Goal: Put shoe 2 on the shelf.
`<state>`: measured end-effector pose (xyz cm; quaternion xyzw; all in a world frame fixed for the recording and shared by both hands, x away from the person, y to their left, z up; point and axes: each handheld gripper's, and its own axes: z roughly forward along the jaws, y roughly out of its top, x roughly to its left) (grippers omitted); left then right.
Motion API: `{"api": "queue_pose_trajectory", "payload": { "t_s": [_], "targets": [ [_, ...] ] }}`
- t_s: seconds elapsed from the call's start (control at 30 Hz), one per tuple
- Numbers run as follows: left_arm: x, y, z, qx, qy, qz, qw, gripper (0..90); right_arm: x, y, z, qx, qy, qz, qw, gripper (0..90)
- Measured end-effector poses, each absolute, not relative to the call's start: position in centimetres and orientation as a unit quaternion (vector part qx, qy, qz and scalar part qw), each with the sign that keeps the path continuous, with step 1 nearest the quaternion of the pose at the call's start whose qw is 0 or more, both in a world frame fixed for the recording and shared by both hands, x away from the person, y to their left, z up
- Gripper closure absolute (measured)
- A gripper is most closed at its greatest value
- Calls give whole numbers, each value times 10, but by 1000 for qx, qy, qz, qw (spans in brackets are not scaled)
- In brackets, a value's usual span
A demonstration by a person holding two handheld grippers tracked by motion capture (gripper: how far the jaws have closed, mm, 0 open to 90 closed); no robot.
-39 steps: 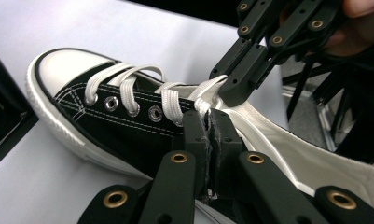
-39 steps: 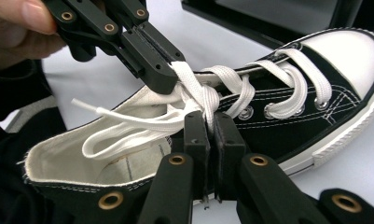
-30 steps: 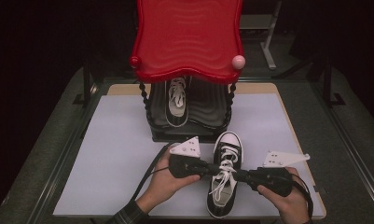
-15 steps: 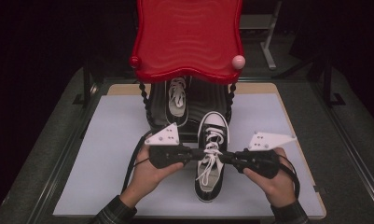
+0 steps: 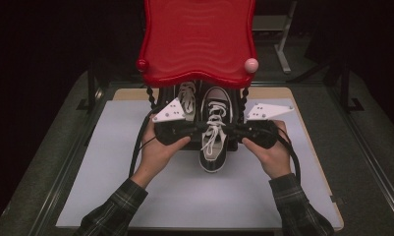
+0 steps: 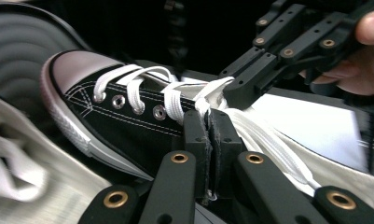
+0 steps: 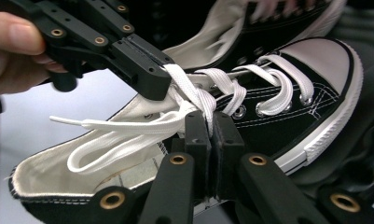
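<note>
Both grippers, left (image 5: 197, 129) and right (image 5: 232, 130), pinch the laces (image 6: 201, 100) of the shoe (image 5: 213, 132), now carried farther from the person, toe under the red shelf (image 5: 197, 39) beside the other shoe (image 5: 186, 96). Gripper views show each jaw pair clamped on lace.

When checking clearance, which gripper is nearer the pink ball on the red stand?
Right. The right gripper sits below the pink ball; the left gripper lies farther left.
</note>
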<state>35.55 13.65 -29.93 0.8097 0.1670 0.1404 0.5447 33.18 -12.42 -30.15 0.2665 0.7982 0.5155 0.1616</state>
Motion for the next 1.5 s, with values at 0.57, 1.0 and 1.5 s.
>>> {"api": "queue_pose_trajectory", "payload": {
  "t_s": [0.57,1.0,1.5],
  "targets": [
    [381,135,-309,805,206,165,531,852,368,-107,-311,291,794,497,195,845],
    [323,169,-323,798,201,149,548,549,368,-107,-310,299,790,499,196,844],
    [321,150,-391,831,226,62,505,495,369,-107,-309,300,788,502,194,844]
  ]
}}
